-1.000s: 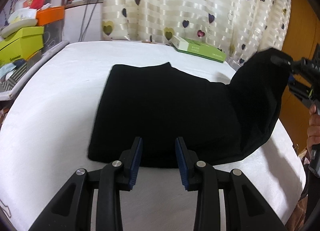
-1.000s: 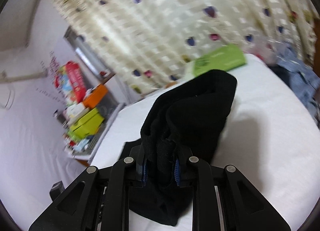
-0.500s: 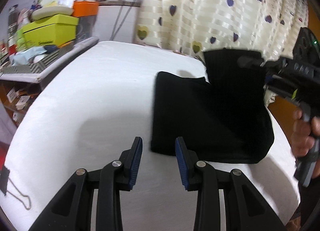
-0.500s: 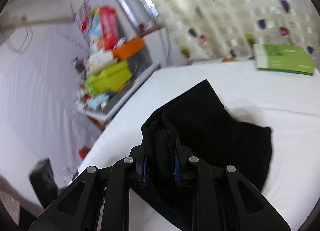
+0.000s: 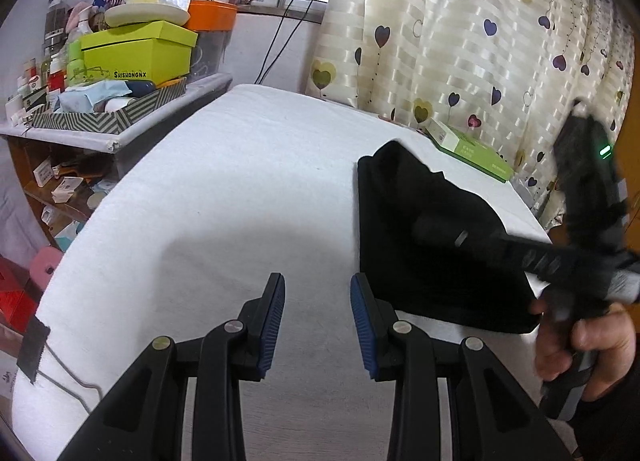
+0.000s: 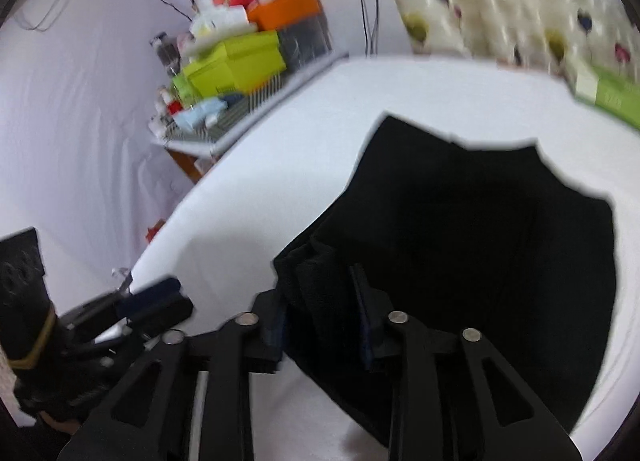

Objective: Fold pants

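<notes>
Black knit pants (image 5: 436, 245) lie on the right half of the white cloth-covered table (image 5: 240, 189), already doubled over into a compact block with a straight left edge. The right black two-finger gripper (image 6: 320, 313) has its blue-padded jaws pinched on a thick bunch of the fabric at the near left corner of the bundle, several layers deep between the pads; the right-wrist view is blurred, so how neatly the layers line up I cannot tell. The left black two-finger gripper (image 5: 318, 321) hangs over bare table just left of the pants, jaws spread wide and holding nothing.

I judge the task well advanced: the garment is folded down small, and what seems left is laying the held corner flat, letting go, and perhaps squaring the edges.

Open table stretches to the left and toward the far side. A flat green box (image 5: 468, 149) sits at the far right edge by the heart-patterned curtain (image 5: 460, 33), well apart from the pants. The bundle's right side lies near the table's right edge, where a hand (image 5: 580, 345) grips the handle.
</notes>
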Demonstrator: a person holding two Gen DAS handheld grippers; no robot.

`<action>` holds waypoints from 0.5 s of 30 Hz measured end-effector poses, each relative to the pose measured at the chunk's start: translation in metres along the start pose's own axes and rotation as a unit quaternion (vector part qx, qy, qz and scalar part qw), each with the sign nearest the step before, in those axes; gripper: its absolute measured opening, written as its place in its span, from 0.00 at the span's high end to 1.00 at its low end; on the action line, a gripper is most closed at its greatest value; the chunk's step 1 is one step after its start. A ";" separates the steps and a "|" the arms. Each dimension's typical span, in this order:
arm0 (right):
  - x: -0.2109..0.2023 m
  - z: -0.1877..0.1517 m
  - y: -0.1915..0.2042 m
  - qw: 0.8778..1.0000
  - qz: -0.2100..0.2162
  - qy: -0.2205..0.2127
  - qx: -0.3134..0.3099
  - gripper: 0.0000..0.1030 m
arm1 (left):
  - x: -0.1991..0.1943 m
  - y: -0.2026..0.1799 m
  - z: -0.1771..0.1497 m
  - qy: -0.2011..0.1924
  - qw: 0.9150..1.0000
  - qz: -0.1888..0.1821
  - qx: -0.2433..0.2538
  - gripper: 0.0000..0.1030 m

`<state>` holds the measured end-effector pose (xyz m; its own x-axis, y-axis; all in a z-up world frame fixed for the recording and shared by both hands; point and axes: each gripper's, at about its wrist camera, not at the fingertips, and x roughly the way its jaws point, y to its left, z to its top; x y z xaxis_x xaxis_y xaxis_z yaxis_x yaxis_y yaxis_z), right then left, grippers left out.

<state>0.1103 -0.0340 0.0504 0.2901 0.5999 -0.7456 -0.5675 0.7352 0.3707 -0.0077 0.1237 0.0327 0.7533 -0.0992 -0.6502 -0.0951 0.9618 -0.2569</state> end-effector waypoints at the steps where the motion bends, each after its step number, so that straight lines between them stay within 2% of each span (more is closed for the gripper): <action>1: -0.002 -0.003 0.001 1.000 0.009 -0.006 -0.001 0.53 | -0.002 0.000 0.000 -0.002 1.000 0.000 0.001 0.65; 4: -0.018 -0.010 0.011 0.999 0.034 -0.014 -0.018 0.51 | -0.007 0.000 0.003 -0.008 1.000 0.001 0.002 0.65; 6: -0.039 -0.017 0.010 0.998 0.055 -0.034 -0.021 0.51 | -0.009 -0.001 0.006 -0.013 1.000 -0.001 0.002 0.65; 9: -0.067 -0.026 -0.003 0.996 0.036 -0.079 -0.017 0.51 | -0.012 -0.009 0.014 -0.020 1.000 -0.012 0.006 0.65; 11: -0.082 -0.035 -0.021 0.996 0.001 -0.094 -0.001 0.65 | -0.013 -0.019 0.020 -0.025 0.999 -0.024 0.015 0.65; 12: -0.084 -0.040 -0.032 0.996 -0.018 -0.089 0.010 0.78 | -0.013 -0.028 0.024 -0.028 0.999 -0.034 0.022 0.65; 14: -0.079 -0.052 -0.053 0.996 -0.059 -0.063 0.031 0.79 | -0.010 -0.044 0.029 -0.029 0.997 -0.055 0.038 0.65; 15: -0.076 -0.056 -0.059 0.996 -0.067 -0.053 0.038 0.84 | -0.007 -0.053 0.030 -0.027 0.996 -0.067 0.048 0.65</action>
<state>0.0790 -0.1408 0.0543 0.4414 0.5220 -0.7298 -0.4601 0.8300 0.3153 0.0111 0.0811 0.0724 0.7893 -0.2166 -0.5746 0.0686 0.9610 -0.2679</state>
